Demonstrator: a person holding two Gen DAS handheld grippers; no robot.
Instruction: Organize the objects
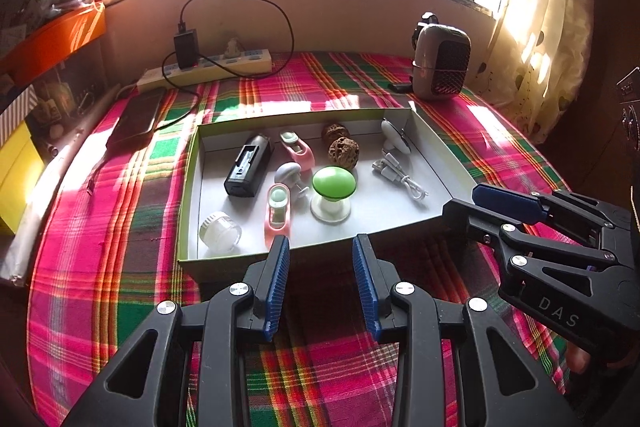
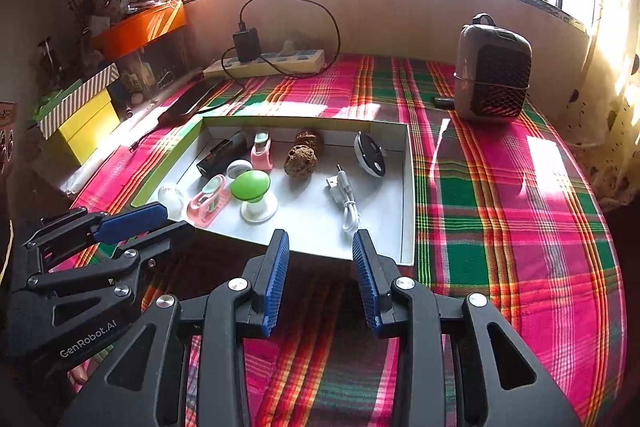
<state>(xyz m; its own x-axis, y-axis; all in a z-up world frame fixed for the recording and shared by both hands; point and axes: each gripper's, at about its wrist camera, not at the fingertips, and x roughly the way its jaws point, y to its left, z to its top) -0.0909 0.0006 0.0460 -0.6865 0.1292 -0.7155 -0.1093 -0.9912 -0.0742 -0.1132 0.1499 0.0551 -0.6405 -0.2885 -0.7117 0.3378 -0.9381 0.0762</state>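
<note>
A shallow white box lid (image 1: 400, 217) (image 2: 304, 223) lies on the plaid cloth. In it are a green mushroom-shaped knob (image 1: 333, 185) (image 2: 251, 187), a black box (image 1: 248, 167), two pink clips (image 1: 277, 213) (image 1: 298, 149), two brown walnuts (image 1: 343, 151) (image 2: 301, 157), a white cable (image 1: 400, 175) (image 2: 346, 201), a clear jar (image 1: 220, 231) and a white round gadget (image 2: 370, 155). My left gripper (image 1: 321, 259) is open and empty just before the lid's near edge. My right gripper (image 2: 321, 255) is open and empty at the lid's near right edge.
A small heater (image 1: 440, 61) (image 2: 492, 73) stands at the back right. A power strip (image 1: 208, 69) with a black charger and cable lies at the back. A dark phone (image 1: 136, 121) lies left of the lid. Orange and yellow boxes (image 2: 86, 123) stack at the left.
</note>
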